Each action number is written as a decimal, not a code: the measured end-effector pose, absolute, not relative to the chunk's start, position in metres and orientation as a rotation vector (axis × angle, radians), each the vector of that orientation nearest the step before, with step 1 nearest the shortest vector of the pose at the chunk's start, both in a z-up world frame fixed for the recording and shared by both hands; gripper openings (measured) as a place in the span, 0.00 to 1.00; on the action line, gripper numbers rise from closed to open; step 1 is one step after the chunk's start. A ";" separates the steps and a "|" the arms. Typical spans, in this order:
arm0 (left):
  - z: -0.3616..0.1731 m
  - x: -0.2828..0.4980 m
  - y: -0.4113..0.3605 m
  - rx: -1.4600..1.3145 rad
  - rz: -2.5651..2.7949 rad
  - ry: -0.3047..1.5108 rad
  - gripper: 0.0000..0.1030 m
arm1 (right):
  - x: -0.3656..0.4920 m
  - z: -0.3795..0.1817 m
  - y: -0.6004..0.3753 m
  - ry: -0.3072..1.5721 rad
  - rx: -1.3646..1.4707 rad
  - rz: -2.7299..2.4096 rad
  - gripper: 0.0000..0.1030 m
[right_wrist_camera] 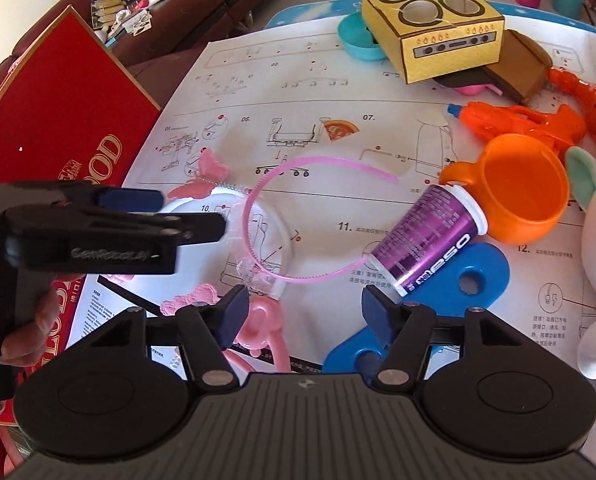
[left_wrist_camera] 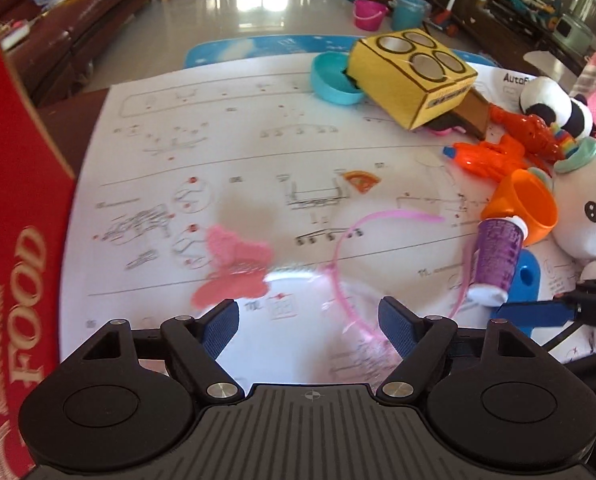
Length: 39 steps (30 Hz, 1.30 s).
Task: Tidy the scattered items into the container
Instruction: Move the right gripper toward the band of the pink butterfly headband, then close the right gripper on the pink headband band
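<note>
1. Pink headband (right_wrist_camera: 274,216): the landmark. It lies flat on the printed sheet (right_wrist_camera: 338,92), its open ends pointing away from the cameras, one tip tucked under the purple bottle (right_wrist_camera: 426,236); a pink butterfly (right_wrist_camera: 202,178) on a spring sits just left of it.
2. Purple bottle: lying on its side just right of the headband, cap against the orange cup (right_wrist_camera: 522,188), base resting on a blue plastic piece (right_wrist_camera: 474,280). Its label reads "050"; the smaller print is illegible.
3. Left claw (left_wrist_camera: 308,320): jaws wide, nothing between the pads; it hovers over the near left part of the headband, probably lining up a grasp.
4. Right claw (right_wrist_camera: 300,314): jaws partly open and empty, poised just short of the headband's near curve, the bottle's base beside its right finger.
5. Red box (right_wrist_camera: 62,120): well left of the headband, at the edge of the surface; gold lettering reads "FOOD". It is presumably the container.
6. Remaining clutter, right of and beyond the headband: orange water gun (right_wrist_camera: 526,120), yellow cardboard stove (right_wrist_camera: 438,36), teal bowl (right_wrist_camera: 354,40), white plush (left_wrist_camera: 582,208).
7. The printed sheet carries step numbers "06.", "07.", "10.", "11.", "12.".
</note>
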State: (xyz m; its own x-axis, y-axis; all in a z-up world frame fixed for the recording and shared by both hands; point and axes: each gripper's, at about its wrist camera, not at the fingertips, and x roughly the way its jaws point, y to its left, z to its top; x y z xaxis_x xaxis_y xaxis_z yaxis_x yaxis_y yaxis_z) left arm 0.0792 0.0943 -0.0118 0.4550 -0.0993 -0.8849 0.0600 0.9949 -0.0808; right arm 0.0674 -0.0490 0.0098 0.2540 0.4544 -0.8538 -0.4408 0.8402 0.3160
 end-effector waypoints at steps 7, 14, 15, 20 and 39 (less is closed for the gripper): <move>-0.035 0.086 0.090 0.057 -0.088 1.140 0.26 | 0.077 0.024 -0.053 1.099 -0.060 0.619 0.66; -0.029 0.072 0.103 0.158 -0.149 1.090 0.11 | 0.113 0.029 -0.023 1.021 -0.201 0.689 0.62; -0.028 0.071 0.104 0.162 -0.166 1.083 0.11 | 0.116 0.029 -0.015 1.009 -0.228 0.707 0.62; -0.029 0.067 0.104 0.173 -0.221 1.070 0.11 | 0.127 0.021 0.017 0.972 -0.347 0.827 0.61; -0.028 0.104 0.118 0.114 0.009 1.089 0.44 | 0.137 -0.016 0.032 1.108 -0.329 0.764 0.05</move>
